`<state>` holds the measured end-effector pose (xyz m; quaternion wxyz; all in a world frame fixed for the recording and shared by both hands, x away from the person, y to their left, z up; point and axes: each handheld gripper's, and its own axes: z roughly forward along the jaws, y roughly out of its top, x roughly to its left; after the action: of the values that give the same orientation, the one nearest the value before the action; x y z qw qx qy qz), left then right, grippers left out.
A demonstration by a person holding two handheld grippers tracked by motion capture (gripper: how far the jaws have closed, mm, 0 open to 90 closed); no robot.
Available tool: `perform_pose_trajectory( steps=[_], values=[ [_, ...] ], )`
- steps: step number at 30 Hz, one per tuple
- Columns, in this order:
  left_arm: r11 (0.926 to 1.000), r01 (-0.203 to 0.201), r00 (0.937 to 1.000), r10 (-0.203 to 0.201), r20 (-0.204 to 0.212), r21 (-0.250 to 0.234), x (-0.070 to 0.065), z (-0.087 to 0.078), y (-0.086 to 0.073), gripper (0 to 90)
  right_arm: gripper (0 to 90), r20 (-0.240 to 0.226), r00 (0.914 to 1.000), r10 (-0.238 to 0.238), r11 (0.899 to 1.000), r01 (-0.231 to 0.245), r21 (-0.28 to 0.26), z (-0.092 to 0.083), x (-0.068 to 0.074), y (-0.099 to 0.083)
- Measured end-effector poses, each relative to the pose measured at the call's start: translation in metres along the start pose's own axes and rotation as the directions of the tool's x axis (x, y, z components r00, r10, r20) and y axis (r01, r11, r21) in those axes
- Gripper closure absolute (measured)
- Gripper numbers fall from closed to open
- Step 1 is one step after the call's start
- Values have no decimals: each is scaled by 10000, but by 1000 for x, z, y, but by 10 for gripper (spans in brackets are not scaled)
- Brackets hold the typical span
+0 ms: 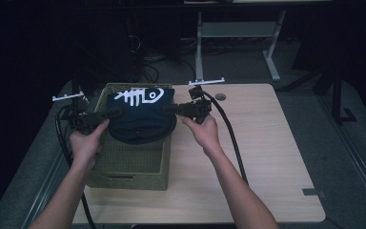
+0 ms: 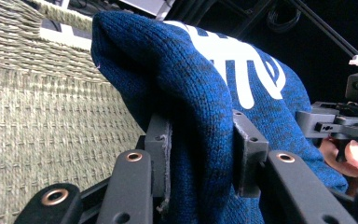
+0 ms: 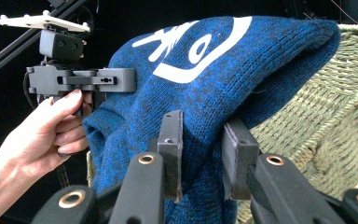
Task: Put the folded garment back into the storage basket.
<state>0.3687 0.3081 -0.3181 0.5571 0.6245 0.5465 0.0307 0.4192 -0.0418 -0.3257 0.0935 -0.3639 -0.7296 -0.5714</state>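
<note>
Dim room, pale wooden table (image 1: pixel 257 143). Over the woven basket (image 1: pixel 133 164) at its left hangs a blue knit beanie (image 1: pixel 140 117), stretched between the left gripper (image 1: pixel 114 113) and right gripper (image 1: pixel 174 109), each clamped on an edge. Keep both level while lowering; the basket's far rim could snag it. Cables trail near.

Both forearms reach forward from the bottom of the high view. The left hand-held gripper (image 1: pixel 106 115) points rightward, the right hand-held gripper (image 1: pixel 177 109) points leftward, facing each other at about equal height. Each one's jaws are clamped closed, gripped from below by a hand
</note>
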Motion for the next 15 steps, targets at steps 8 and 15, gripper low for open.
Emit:
perform_pose_trajectory(
  steps=[8,15],
  values=[
    [10000,-12,9998,12,-199,-1,5,-5,1,644,719,-85,10000,46,10000,-46,36,9,2,0],
    [10000,10,9990,-8,-440,52,12,-10,2,644,719,-146,9997,187,9998,-186,62,20,1,-2]
  ],
)
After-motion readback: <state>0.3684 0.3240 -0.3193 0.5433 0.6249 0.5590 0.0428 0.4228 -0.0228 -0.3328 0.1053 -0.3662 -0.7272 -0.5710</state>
